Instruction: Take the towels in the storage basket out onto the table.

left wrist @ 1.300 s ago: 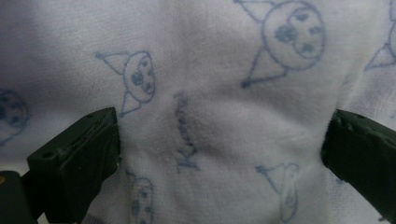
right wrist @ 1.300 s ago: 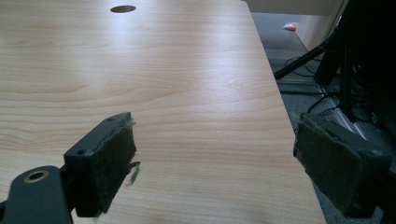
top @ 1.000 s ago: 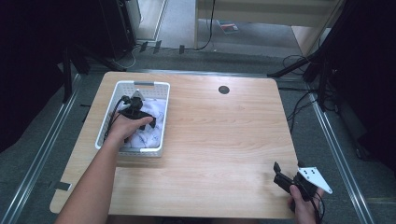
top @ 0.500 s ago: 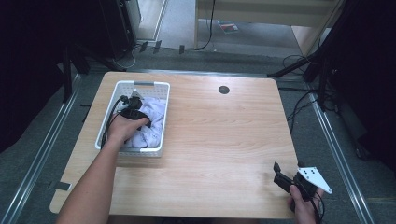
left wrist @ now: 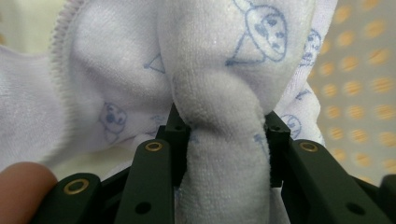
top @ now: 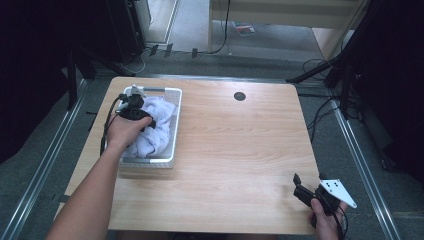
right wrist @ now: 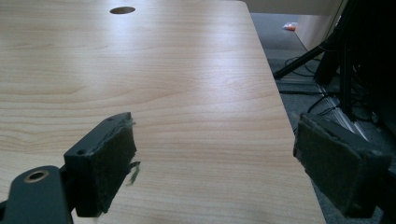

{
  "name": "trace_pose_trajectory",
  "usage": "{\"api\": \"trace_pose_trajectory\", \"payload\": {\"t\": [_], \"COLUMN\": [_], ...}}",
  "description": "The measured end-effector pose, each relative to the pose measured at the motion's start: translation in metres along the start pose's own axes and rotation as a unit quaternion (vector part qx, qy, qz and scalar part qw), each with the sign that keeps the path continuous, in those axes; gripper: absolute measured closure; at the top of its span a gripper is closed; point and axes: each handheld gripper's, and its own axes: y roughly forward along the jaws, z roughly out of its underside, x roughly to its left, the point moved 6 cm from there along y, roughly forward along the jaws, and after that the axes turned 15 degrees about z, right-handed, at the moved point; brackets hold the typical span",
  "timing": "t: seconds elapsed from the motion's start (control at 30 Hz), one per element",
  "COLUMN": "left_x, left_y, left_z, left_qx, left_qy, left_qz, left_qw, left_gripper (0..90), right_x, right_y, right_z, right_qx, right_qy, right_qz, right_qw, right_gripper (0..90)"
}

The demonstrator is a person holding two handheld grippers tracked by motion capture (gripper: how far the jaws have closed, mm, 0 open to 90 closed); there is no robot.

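Observation:
A white basket at the table's left holds a bunched white cloth printed with small blue drawings. My left gripper is down in the basket, shut on a fold of that cloth; the fold is pinched between both jaws. My right gripper rests at the table's front right corner, open, with nothing between its padded fingers.
A dark round hole sits in the wooden tabletop near the back edge, also seen as the hole. The table's right edge lies close to my right gripper. Cables and stand legs lie on the floor beyond.
My left hand and gripper have shifted slightly within the basket while pinching the cloth. The right gripper has not moved.

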Motion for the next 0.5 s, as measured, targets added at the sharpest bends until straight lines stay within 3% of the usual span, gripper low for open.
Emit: {"api": "trace_pose_trajectory", "payload": {"t": [0.27,0.5], "left_x": [-0.019,-0.035], "left_y": [-0.034,-0.053], "left_z": [-0.01,-0.016], "left_qx": [-0.021,-0.031], "left_qy": [0.015,0.025], "left_qz": [-0.005,-0.008], "left_qw": [0.9996,0.9992], "left_gripper": [65.6,65.5], "right_x": [0.0,-0.001], "right_y": [0.0,-0.001], "right_z": [0.0,0.0], "right_qx": [-0.001,-0.001], "right_qy": [0.0,0.005], "right_qz": [0.002,0.003], "right_qw": [1.0,1.0], "right_gripper": [13.2,13.2]}}
